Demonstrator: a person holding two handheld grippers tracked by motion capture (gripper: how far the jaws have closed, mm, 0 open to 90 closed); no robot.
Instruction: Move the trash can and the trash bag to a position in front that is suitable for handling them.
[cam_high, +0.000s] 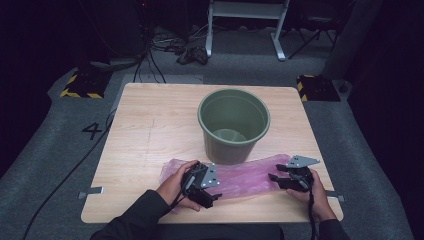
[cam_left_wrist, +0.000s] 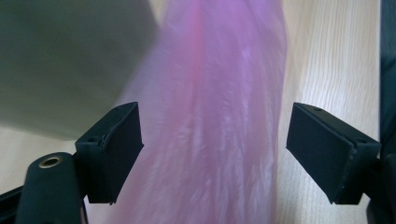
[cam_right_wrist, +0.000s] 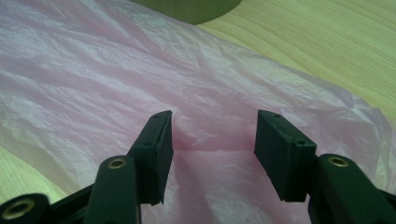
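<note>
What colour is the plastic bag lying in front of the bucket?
Translucent pink; the plastic bag shows best in the right gripper view.

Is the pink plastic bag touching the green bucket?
Touching. In the high view the pink plastic bag meets the base of the green bucket, with no bare table between them.

High view above the table, facing forward and down; both claw views close over the pink bag.
</note>
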